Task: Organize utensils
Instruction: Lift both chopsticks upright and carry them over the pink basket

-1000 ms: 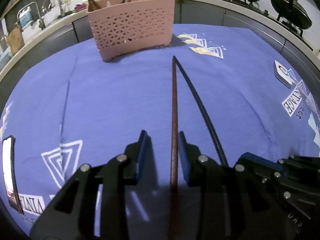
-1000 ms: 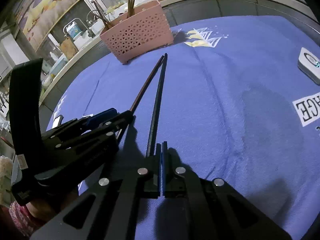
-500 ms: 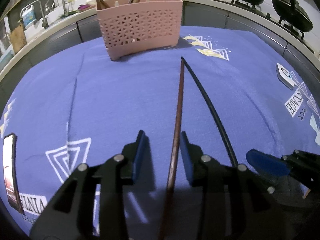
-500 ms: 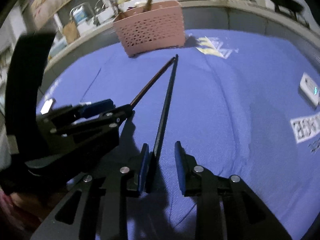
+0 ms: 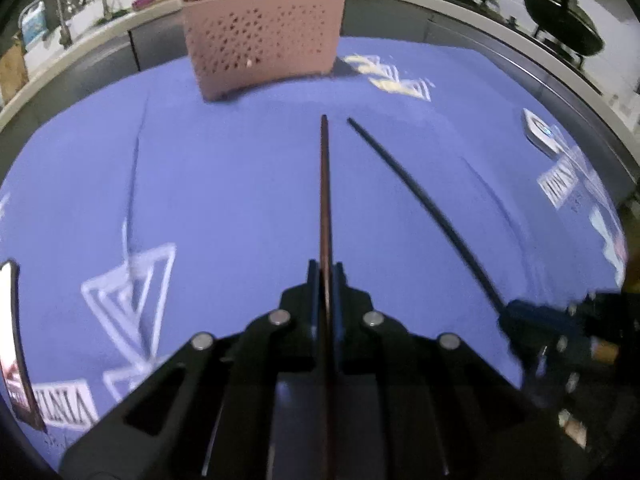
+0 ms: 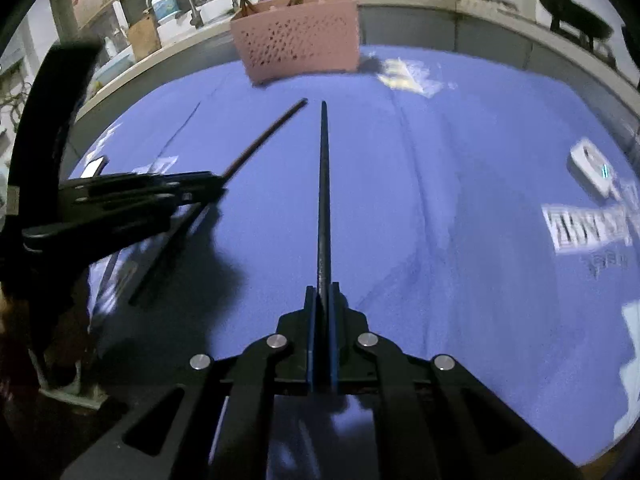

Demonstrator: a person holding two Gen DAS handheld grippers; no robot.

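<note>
- We see the left gripper (image 5: 325,280) with its jaws just closed tight on the brown chopstick (image 5: 325,192), whose tip points toward the pink basket (image 5: 264,36).
- Our right gripper (image 6: 322,300) has just closed too, clamped on the black chopstick (image 6: 323,192).
- The basket stands at the far edge of the blue cloth (image 5: 224,184), holding more utensils upright.
</note>
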